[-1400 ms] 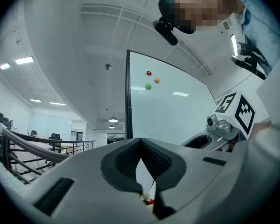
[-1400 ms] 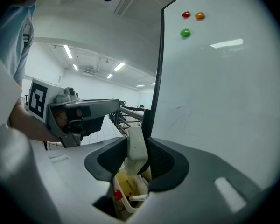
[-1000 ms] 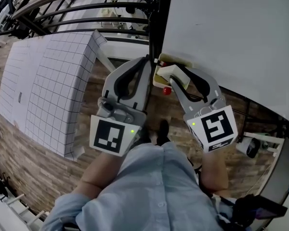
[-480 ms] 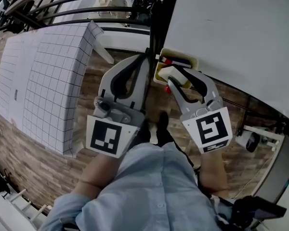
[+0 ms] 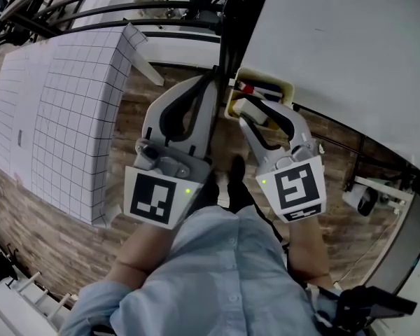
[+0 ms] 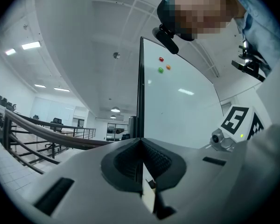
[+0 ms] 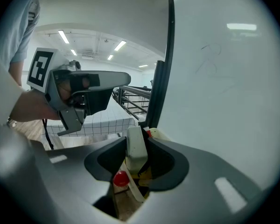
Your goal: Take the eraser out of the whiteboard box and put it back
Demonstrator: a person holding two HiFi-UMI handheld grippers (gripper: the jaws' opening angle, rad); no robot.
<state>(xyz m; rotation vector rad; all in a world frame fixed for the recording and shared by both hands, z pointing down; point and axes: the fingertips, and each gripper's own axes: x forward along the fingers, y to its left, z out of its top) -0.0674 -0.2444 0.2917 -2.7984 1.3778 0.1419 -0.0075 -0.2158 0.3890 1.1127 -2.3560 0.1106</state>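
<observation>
A cream eraser [image 5: 256,113] sits between the fingers of my right gripper [image 5: 246,110], which is shut on it. It hovers just over the near rim of the yellow whiteboard box [image 5: 276,88], fixed under the whiteboard [image 5: 350,47]. In the right gripper view the eraser [image 7: 136,146] stands upright in the jaws, with the box's rim [image 7: 159,134] behind it and a red round piece [image 7: 121,178] below. My left gripper [image 5: 213,86] is shut and holds nothing, its tips beside the board's dark edge post; the left gripper view shows its jaws [image 6: 141,141] pressed together.
A red pen [image 5: 246,88] lies in the box. A white gridded table [image 5: 63,103] stands at the left, dark railings [image 5: 126,5] behind it. A caster of the board's stand [image 5: 364,212] is at the right on the brick-pattern floor. Magnets [image 6: 161,59] dot the board.
Both grippers have sunk lower. The right one has carried the eraser down to the box's rim, and more of the box now shows beyond it.
</observation>
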